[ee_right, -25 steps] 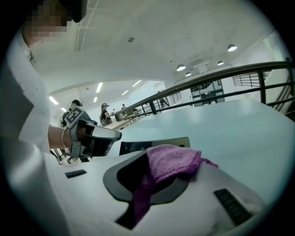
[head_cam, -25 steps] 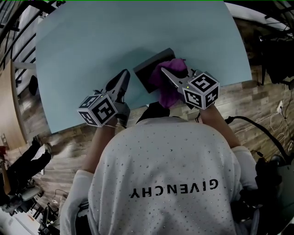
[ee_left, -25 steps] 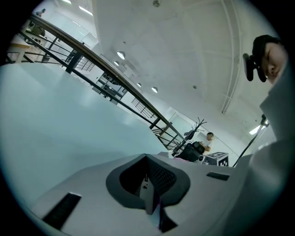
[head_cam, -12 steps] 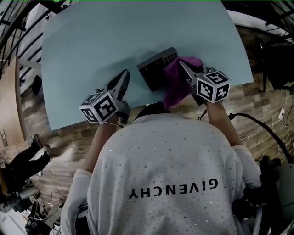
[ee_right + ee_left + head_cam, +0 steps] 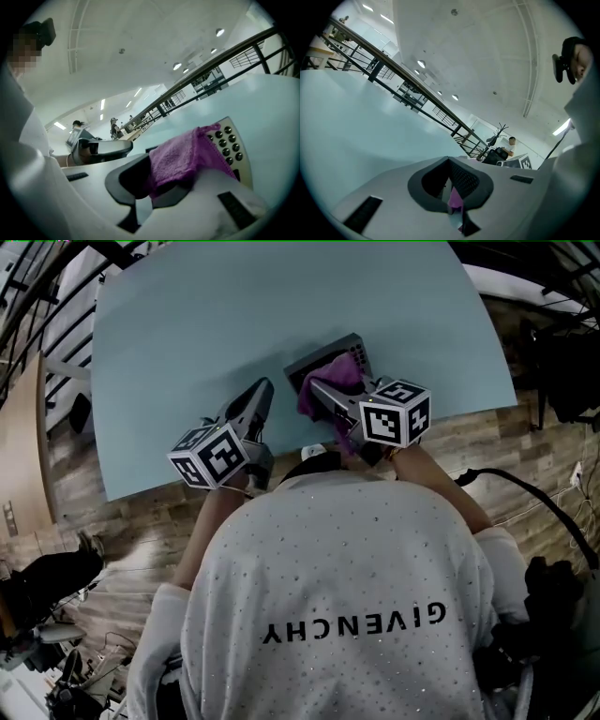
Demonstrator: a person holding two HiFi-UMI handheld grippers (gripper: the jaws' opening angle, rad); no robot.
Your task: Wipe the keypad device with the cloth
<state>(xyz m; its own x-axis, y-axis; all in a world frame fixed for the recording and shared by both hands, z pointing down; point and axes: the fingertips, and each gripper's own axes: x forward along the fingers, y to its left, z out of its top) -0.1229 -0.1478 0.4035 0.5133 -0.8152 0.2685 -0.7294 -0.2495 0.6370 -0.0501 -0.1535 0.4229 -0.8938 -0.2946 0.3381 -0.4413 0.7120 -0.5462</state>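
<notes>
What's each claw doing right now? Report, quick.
Left claw: shut, empty, off the keypad device.
Right claw: shut on the purple cloth, over the device.

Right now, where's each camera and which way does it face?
Head view: on the head, steeply down; table, shirt, left gripper, right gripper.
Left gripper view: along left gripper's shut jaws, over table; shirt right.
Right gripper view: along right gripper's jaws gripping cloth over keypad device; shirt left.
Shared with head view: cloth, keypad device.
</notes>
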